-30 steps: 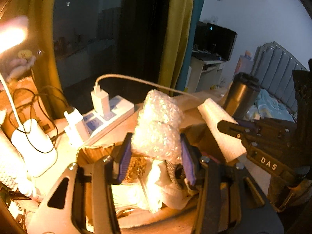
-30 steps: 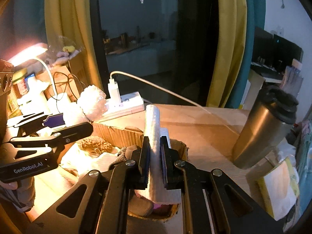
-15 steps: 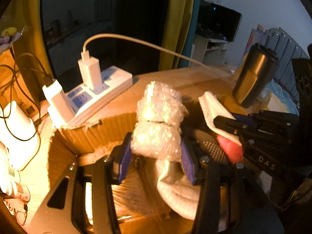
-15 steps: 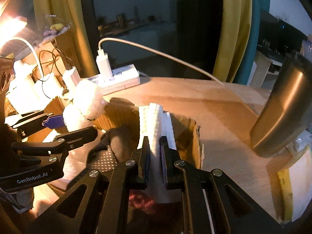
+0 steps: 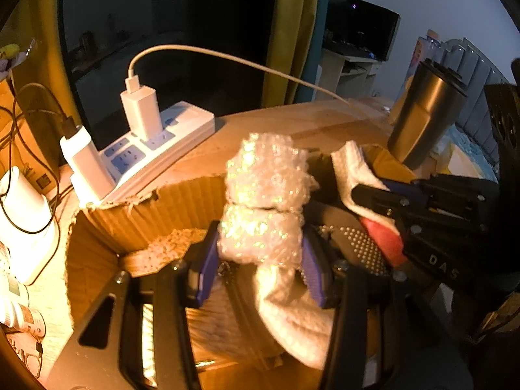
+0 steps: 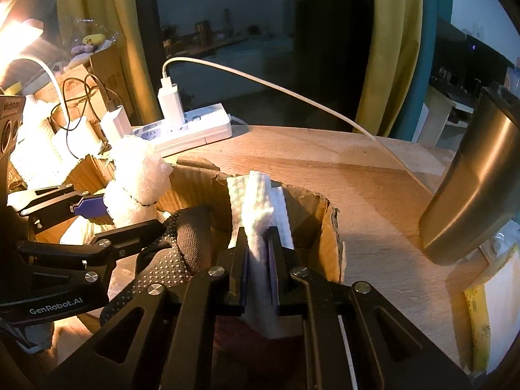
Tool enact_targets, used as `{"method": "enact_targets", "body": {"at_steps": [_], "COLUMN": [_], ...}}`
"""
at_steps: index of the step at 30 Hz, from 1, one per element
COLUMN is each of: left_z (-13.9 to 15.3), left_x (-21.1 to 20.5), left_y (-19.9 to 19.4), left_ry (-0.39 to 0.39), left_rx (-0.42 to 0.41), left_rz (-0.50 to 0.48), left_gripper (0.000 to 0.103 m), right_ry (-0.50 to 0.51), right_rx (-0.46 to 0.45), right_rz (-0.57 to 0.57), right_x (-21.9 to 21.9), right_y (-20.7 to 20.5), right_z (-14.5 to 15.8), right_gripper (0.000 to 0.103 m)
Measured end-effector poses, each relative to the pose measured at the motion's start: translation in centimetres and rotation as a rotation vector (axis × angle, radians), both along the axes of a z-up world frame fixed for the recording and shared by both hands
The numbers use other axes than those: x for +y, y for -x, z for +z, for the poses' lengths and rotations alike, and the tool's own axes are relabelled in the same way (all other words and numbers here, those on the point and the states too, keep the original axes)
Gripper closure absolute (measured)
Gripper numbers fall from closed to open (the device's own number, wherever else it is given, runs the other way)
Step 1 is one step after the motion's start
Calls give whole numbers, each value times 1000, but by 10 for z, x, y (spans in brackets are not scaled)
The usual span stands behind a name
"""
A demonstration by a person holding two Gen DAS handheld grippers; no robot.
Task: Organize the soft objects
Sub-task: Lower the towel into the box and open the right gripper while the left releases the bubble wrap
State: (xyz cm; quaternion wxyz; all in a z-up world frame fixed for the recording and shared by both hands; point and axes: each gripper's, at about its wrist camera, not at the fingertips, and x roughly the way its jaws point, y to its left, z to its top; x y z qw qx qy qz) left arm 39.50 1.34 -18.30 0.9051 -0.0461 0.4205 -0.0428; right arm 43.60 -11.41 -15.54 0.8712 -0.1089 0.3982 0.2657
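My left gripper is shut on a wad of bubble wrap and holds it inside a torn cardboard box. My right gripper is shut on a folded white cloth at the box's right side. The bubble wrap and left gripper show at the left of the right wrist view. The cloth and right gripper show at the right of the left wrist view. In the box lie a black dotted glove, a white sock-like piece and something red.
A white power strip with chargers and a white cable lies behind the box. A steel tumbler stands at the right on the wooden table. A lamp and cluttered boxes are at the left. A dark window is behind.
Both grippers have come down and forward into the box with their loads. The bubble wrap and the white cloth now sit lower, between the box walls.
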Motion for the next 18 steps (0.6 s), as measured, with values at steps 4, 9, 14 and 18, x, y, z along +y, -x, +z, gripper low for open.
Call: {"method": "enact_targets", "body": {"at_steps": [4,9,14,18], "left_z": [0,1,5,10], "left_x": [0,-2,-3,-3], "left_y": [0,1,3,7], "left_ry": [-1,-12,-20,-26], "left_rx": [11,23,25,20], "left_rz": [3,4,15,15], "left_gripper": [55,54,51,50], "right_ry": [2,0,6,5], "right_rx": [6,18,25,19], "right_rz": [-1,-5,-1,-3], "right_x": [0,-1,-1,-2], "right_y": [0,-1,3,7], "right_z": [1,3,6,10], "right_gripper": [91,82,75,69]}}
